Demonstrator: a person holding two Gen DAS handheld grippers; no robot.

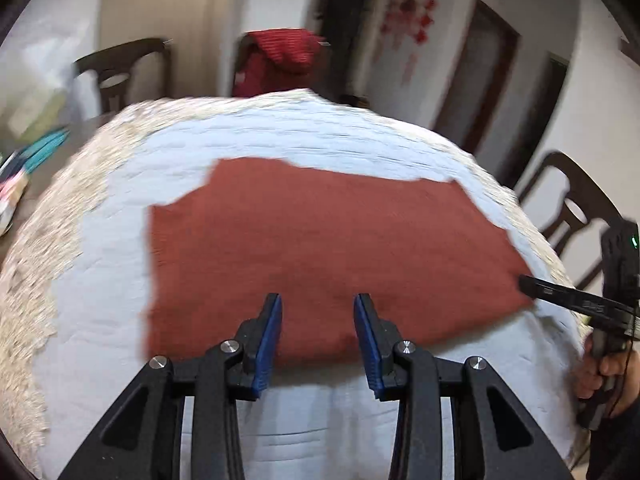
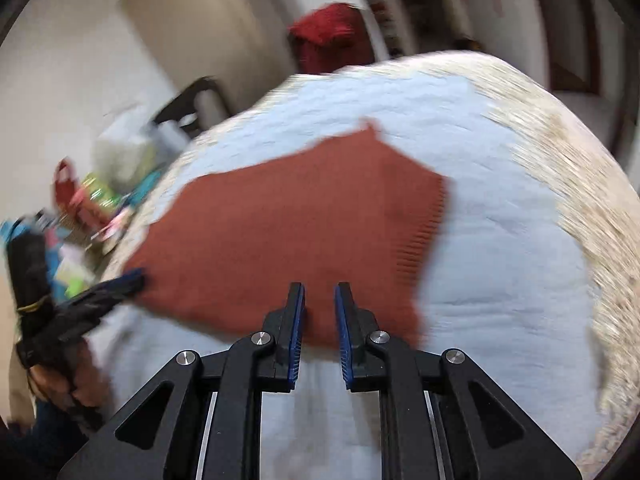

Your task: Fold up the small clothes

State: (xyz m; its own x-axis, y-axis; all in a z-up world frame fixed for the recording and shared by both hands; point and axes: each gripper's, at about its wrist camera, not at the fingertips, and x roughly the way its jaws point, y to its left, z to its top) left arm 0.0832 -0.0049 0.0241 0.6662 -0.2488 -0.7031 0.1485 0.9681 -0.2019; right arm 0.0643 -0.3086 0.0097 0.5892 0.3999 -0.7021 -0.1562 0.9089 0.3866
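The room fills the upper part of both views: pale walls, a dark doorway (image 1: pixel 344 36) at top centre of the left wrist view, and red paper decorations (image 1: pixel 412 16) on the wall to its right. Dark wooden chairs stand around the tabletop, one (image 1: pixel 120 72) at upper left, one (image 1: pixel 576 208) at the right edge, and one at top centre draped with a red cloth (image 1: pixel 284 60).

The tabletop (image 1: pixel 280 136) takes up the middle and lower part of each frame. It is covered by a pale blue-white textured cloth with a cream lace border (image 1: pixel 36 248) running along the left side. At the far left edge sits a blurred clutter of colourful items (image 1: pixel 24 168); what they are cannot be told.

The rust-red knit garment (image 1: pixel 320 256) lies flat in the centre of the tabletop, spread wide, with a ribbed hem (image 2: pixel 428 228) visible on its right side in the right wrist view.

The left gripper (image 1: pixel 318 300) sits at the bottom centre of its own frame, over the near edge of the garment, its blue-padded fingers set fairly wide apart and holding nothing. The right gripper (image 2: pixel 320 292) is at the bottom centre of its frame, over the near edge as well, its fingers at a narrower gap, with nothing seen between them. In the left wrist view its tips reach the garment's right corner, at the right edge of the frame.
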